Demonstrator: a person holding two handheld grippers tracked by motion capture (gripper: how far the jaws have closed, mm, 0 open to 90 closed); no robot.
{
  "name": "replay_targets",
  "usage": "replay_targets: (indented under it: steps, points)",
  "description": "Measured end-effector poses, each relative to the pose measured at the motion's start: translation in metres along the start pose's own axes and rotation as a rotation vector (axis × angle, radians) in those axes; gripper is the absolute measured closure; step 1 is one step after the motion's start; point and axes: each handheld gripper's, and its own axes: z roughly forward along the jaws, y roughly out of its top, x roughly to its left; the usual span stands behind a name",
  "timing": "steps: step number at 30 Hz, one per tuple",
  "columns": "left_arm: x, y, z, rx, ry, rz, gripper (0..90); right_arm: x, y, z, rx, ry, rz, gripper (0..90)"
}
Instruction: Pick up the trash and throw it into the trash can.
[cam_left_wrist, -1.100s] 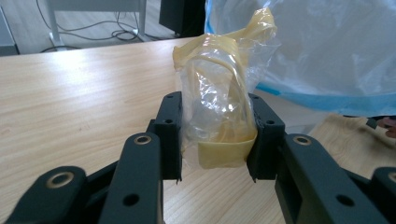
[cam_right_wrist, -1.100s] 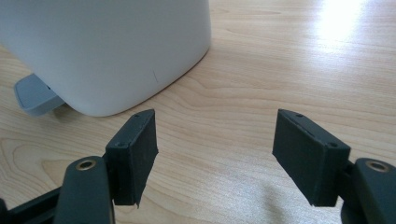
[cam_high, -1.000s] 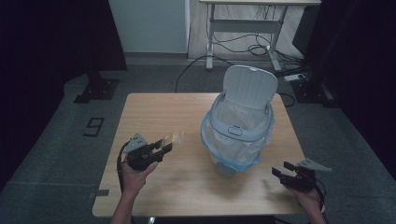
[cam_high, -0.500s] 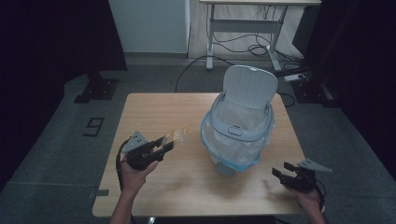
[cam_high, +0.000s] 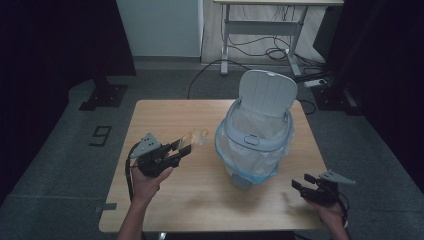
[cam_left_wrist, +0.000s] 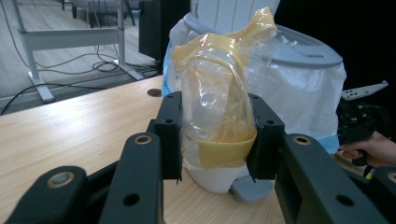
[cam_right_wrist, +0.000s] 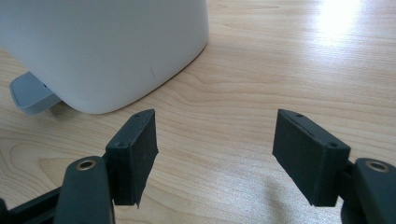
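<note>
My left gripper (cam_high: 181, 148) is shut on a crumpled clear plastic wrapper with yellow tape (cam_high: 193, 137), held above the left half of the table. In the left gripper view the wrapper (cam_left_wrist: 218, 98) is squeezed between the two pads, with the bin behind it. A white pedal bin (cam_high: 257, 135) stands right of centre, lid raised, lined with a clear bag with a blue hem. My right gripper (cam_high: 301, 183) hovers open near the table's front right corner. In the right gripper view its jaws (cam_right_wrist: 215, 148) stand wide apart with bare wood between them, close to the bin's base (cam_right_wrist: 107, 46).
The bin's grey foot pedal (cam_right_wrist: 31, 93) sticks out toward the front edge of the wooden table (cam_high: 165, 117). Beyond the table stand a white desk frame (cam_high: 260, 35) with cables on the floor and a dark stand base (cam_high: 102, 95) at the far left.
My left gripper has moved a little toward the bin with the wrapper in it. The right gripper has stayed in place.
</note>
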Motion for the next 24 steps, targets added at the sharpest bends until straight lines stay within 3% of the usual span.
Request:
replay_targets:
  steps: [24]
  points:
    - [-0.017, 0.047, 0.021, -0.012, -0.059, 0.038, 63.0, 0.0, -0.001, 0.002, 0.008, 0.0, 0.004, 30.0]
